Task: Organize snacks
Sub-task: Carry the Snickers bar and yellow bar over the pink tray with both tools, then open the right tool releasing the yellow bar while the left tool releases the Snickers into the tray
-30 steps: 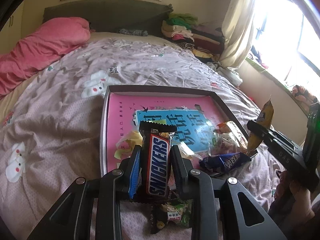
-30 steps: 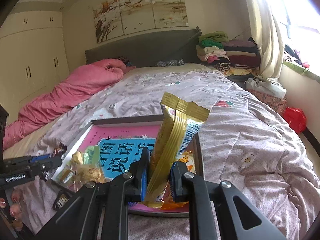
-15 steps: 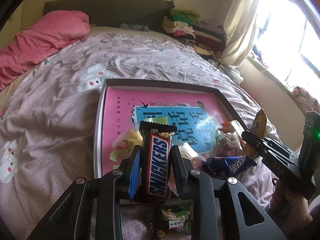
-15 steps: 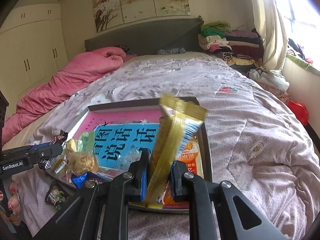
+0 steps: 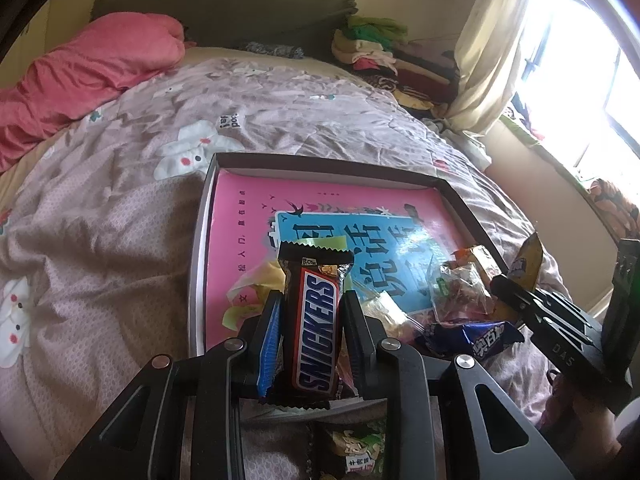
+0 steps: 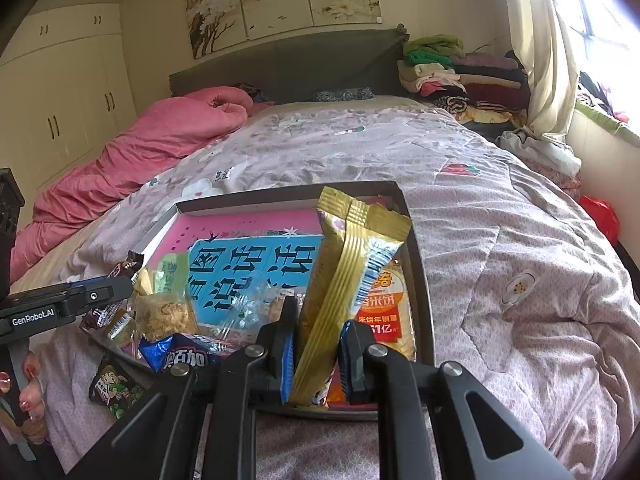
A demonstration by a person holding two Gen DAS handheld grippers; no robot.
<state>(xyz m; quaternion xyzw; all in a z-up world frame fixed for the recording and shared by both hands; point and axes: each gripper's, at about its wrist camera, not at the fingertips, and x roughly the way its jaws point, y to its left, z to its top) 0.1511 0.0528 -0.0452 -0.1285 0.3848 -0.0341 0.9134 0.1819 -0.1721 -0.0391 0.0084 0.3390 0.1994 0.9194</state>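
Your left gripper is clamped on the Snickers bar, upright over the tray's six o'clock edge. Your right gripper pinches the gold snack packet; its bottom end is hidden. At seven o'clock, a green packet lies half cut off on the bed.

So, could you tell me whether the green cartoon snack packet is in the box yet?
Out: the green packet lies on the bedspread outside the box.

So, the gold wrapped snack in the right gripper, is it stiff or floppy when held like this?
Probably fairly stiff: the gold packet stands up, leaning, above the right gripper, its top not drooping. The foil looks glossy, so it may slip. It is likely light.
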